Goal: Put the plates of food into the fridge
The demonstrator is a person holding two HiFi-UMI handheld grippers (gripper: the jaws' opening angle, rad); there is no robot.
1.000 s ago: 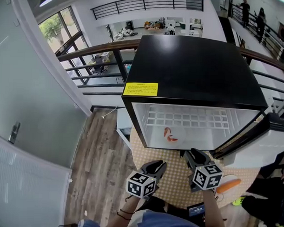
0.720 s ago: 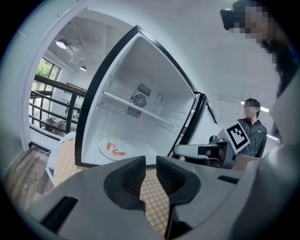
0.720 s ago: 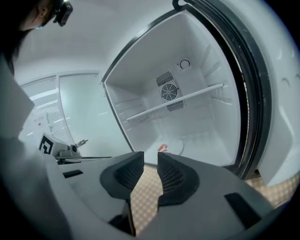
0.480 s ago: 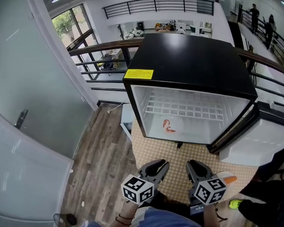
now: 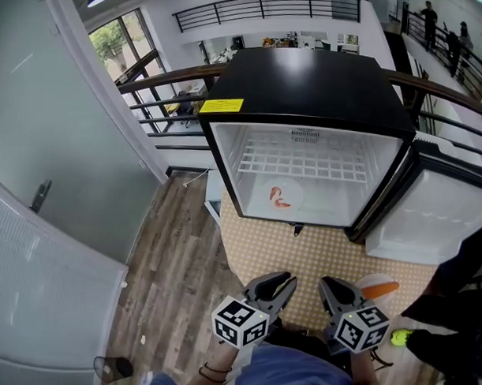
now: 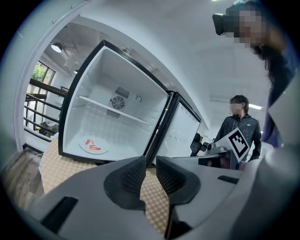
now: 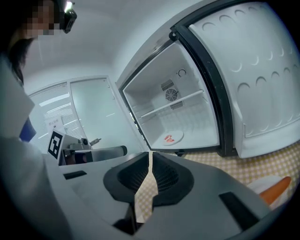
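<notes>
Checked matting [image 5: 318, 250] is laid before a boxy black fridge [image 5: 308, 79]; a round plate [image 5: 283, 198] is set on its smooth white floor. Ribbed jaws of the left gripper [image 6: 151, 165] are held slightly parted, while those of the right gripper [image 7: 150, 161] are closing, both empty.

Office mezzanine with balcony railing [image 5: 162, 77]

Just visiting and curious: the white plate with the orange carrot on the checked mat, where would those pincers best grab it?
Probably the thin rim of the white round plate, pinched top and bottom on a bare stretch, coming in low from the person's side. It lies flat on the checked mat, and the orange carrot lies across its middle.
</notes>
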